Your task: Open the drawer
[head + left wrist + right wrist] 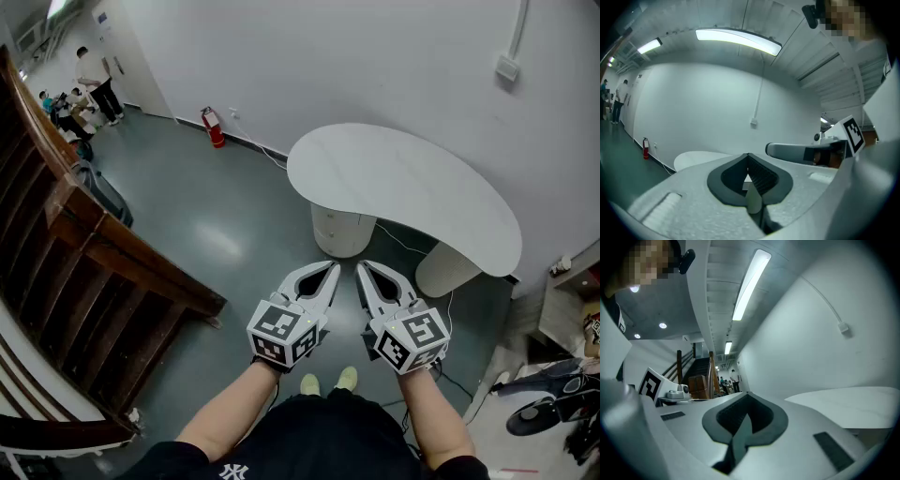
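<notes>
A white kidney-shaped table (403,187) stands on two round pedestals by the wall. The nearer pedestal (339,232) shows faint horizontal seams; I cannot tell whether they are drawer fronts. My left gripper (334,267) and right gripper (361,268) hang side by side in the air, short of the table, tips pointing at it. Both are shut with nothing between the jaws. In the left gripper view the left gripper's (748,155) jaws meet, with the tabletop (698,159) beyond. The right gripper view shows the right gripper (747,393) likewise, beside the tabletop (848,406).
A dark wooden stair railing (112,253) runs along the left. A red fire extinguisher (214,127) stands at the wall's foot, and people (94,84) stand far off. Cables trail under the table, and clutter (562,403) lies on the floor at the right.
</notes>
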`<state>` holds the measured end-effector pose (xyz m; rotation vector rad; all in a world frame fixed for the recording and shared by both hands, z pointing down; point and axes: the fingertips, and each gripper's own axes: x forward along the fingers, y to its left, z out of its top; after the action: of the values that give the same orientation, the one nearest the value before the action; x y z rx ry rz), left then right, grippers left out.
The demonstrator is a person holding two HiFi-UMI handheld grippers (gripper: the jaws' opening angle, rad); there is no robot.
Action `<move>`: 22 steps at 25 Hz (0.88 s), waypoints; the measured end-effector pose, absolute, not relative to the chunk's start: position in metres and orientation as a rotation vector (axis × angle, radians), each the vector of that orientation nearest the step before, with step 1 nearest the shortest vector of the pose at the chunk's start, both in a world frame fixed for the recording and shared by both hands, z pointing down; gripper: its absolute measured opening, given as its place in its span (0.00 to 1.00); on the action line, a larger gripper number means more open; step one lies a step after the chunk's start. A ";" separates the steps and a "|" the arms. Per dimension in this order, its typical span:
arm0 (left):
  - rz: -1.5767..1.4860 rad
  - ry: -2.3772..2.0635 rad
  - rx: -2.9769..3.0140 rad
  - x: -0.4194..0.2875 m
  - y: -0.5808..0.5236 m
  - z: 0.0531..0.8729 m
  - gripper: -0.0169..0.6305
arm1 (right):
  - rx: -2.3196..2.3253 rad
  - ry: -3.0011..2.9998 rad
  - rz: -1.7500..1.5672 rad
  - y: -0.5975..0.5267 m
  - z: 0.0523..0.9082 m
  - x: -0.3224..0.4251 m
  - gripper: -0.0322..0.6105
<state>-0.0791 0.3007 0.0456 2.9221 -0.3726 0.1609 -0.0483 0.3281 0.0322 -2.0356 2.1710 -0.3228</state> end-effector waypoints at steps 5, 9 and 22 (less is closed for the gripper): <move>0.149 -0.391 2.946 -0.062 0.303 0.044 0.04 | -2.046 2.190 -0.302 0.332 0.034 -0.034 0.07; 0.152 -0.412 2.939 -0.058 0.304 0.046 0.04 | -2.035 2.198 -0.305 0.334 0.036 -0.028 0.07; 0.198 -0.514 2.904 -0.040 0.301 0.078 0.04 | -1.888 2.183 -0.398 0.346 0.048 0.002 0.07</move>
<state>-0.0399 0.3011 0.0780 2.9044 -0.5142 0.1981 0.0016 0.3455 0.0482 -1.8877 2.1835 -0.3976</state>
